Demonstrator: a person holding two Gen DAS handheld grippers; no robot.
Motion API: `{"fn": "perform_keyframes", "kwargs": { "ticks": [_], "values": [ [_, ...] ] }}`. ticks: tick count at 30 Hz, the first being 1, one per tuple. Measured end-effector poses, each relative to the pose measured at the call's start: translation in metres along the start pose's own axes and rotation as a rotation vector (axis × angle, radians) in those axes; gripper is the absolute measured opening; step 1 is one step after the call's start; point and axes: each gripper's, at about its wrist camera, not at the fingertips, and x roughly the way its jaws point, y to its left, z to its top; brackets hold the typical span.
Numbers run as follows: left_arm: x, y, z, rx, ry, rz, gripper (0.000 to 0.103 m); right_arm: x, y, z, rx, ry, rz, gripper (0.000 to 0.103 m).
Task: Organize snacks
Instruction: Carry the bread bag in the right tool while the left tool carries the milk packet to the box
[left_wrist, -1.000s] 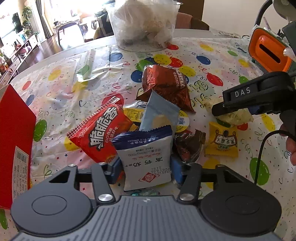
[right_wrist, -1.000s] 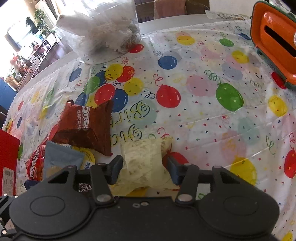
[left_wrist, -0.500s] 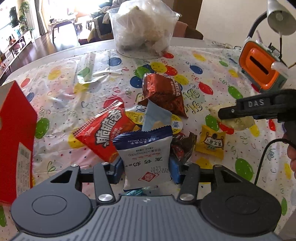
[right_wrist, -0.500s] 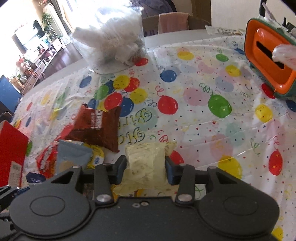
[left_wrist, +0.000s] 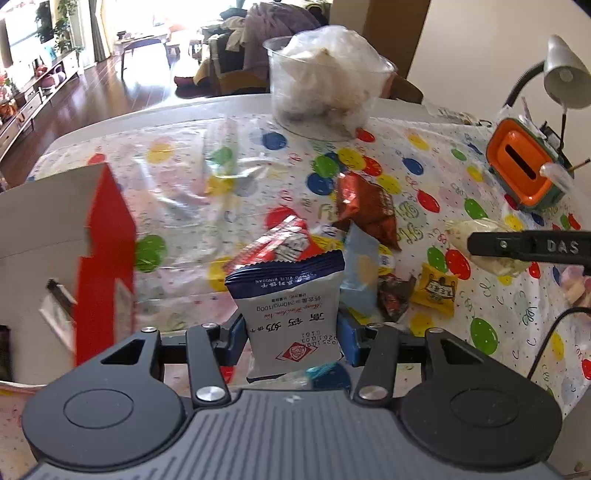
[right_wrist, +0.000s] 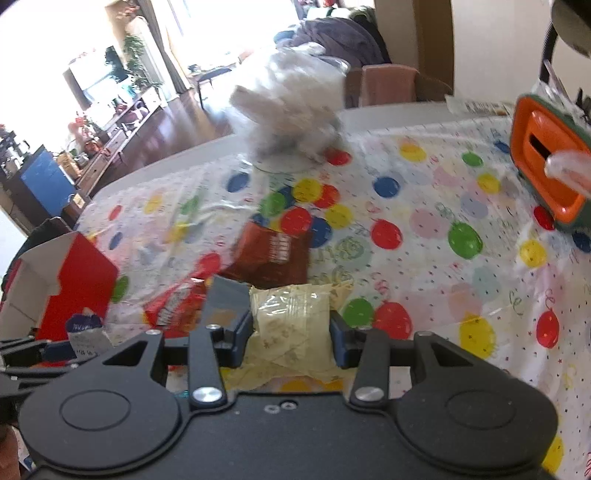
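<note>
My left gripper (left_wrist: 290, 338) is shut on a white and blue snack packet (left_wrist: 291, 314) and holds it above the table. My right gripper (right_wrist: 291, 338) is shut on a pale yellow wrapped snack (right_wrist: 290, 325), also lifted; it shows in the left wrist view (left_wrist: 484, 242) at the right. A heap of snacks lies on the balloon tablecloth (left_wrist: 177, 221): a red packet (left_wrist: 275, 243), a brown packet (left_wrist: 369, 208), a light blue packet (left_wrist: 360, 273), a small yellow packet (left_wrist: 436, 290). An open red box (left_wrist: 105, 236) stands at the left, also in the right wrist view (right_wrist: 79, 284).
A clear tub with a white plastic bag (left_wrist: 327, 85) stands at the far side. An orange and green case (left_wrist: 524, 170) and a grey desk lamp (left_wrist: 563, 79) are at the right. A clear plastic sheet (left_wrist: 229, 166) lies on the cloth.
Both grippers have risen from the table with their packets. The left one has shifted left, so the open red box now shows its top opening.
</note>
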Motion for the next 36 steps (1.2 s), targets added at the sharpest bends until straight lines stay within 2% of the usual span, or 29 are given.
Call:
{"fn": "perform_keyframes", "kwargs": {
  "ticks": [9,20,29,36],
  "values": [
    [-0.036,0.056,0.011,-0.043,0.001,0.005,0.05,-0.011,0.067,0.002,-0.083,-0.031,0.058,0.043],
    [-0.07,0.131,0.015,-0.08,-0.013,0.023,0.05,-0.002,0.165,-0.002,-0.207,-0.044,0.123,0.042],
    [-0.083,0.193,0.011,-0.116,-0.013,0.063,0.05,0.016,0.237,-0.005,-0.276,-0.042,0.185,0.042],
    [-0.082,0.242,0.008,-0.141,0.017,0.09,0.05,0.039,0.29,-0.008,-0.356,-0.024,0.201,0.042]
  ]
}}
